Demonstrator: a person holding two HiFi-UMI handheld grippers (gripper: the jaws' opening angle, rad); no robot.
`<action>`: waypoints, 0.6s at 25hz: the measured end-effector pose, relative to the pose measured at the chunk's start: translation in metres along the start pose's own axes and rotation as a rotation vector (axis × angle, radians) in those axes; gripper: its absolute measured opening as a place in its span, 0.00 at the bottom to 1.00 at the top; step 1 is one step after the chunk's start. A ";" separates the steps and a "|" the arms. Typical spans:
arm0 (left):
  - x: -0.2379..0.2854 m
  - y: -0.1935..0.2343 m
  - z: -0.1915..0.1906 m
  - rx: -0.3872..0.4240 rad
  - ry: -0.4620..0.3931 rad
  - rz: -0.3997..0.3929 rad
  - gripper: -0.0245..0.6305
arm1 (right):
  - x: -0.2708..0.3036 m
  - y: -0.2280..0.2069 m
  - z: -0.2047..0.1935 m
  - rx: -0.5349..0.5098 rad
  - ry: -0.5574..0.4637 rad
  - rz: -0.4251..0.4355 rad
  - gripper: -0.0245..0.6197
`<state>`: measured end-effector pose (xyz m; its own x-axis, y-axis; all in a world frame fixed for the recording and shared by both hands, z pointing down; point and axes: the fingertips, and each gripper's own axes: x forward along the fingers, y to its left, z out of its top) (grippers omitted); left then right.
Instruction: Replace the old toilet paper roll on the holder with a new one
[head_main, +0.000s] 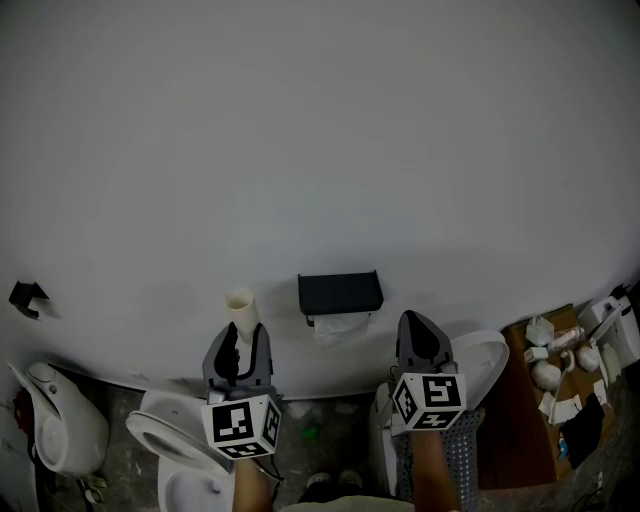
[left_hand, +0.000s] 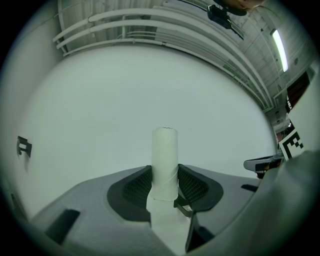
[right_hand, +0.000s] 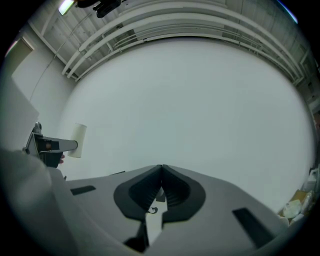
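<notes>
so afaict I'm about halfway: my left tool (head_main: 240, 340) is clamped on the bare old core (head_main: 241, 308), upright just left of the black wall holder (head_main: 340, 290), right tool (head_main: 420, 335) is closed w/ nothing in it, no new roll grabbed yet imo.

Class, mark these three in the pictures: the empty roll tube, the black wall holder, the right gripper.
empty roll tube (left_hand: 164, 155): left gripper view, middle of its side.
black wall holder (head_main: 340, 292): head view, front cover.
right gripper (right_hand: 162, 167): right gripper view, where its closed tips meet.
</notes>
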<state>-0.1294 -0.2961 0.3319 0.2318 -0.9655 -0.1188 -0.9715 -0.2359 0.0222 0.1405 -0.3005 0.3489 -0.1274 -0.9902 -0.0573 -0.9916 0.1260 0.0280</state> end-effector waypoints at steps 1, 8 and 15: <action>0.000 0.000 0.000 0.001 0.000 0.000 0.29 | 0.000 -0.001 0.000 0.002 0.001 -0.001 0.02; -0.001 0.000 -0.001 -0.001 0.000 0.003 0.29 | -0.002 -0.003 -0.001 -0.003 0.002 -0.013 0.02; 0.000 0.001 -0.002 0.000 0.002 0.005 0.29 | 0.000 0.001 -0.001 -0.021 0.004 -0.010 0.02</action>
<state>-0.1303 -0.2961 0.3335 0.2271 -0.9668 -0.1168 -0.9726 -0.2313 0.0230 0.1395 -0.3005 0.3500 -0.1171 -0.9916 -0.0542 -0.9922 0.1145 0.0483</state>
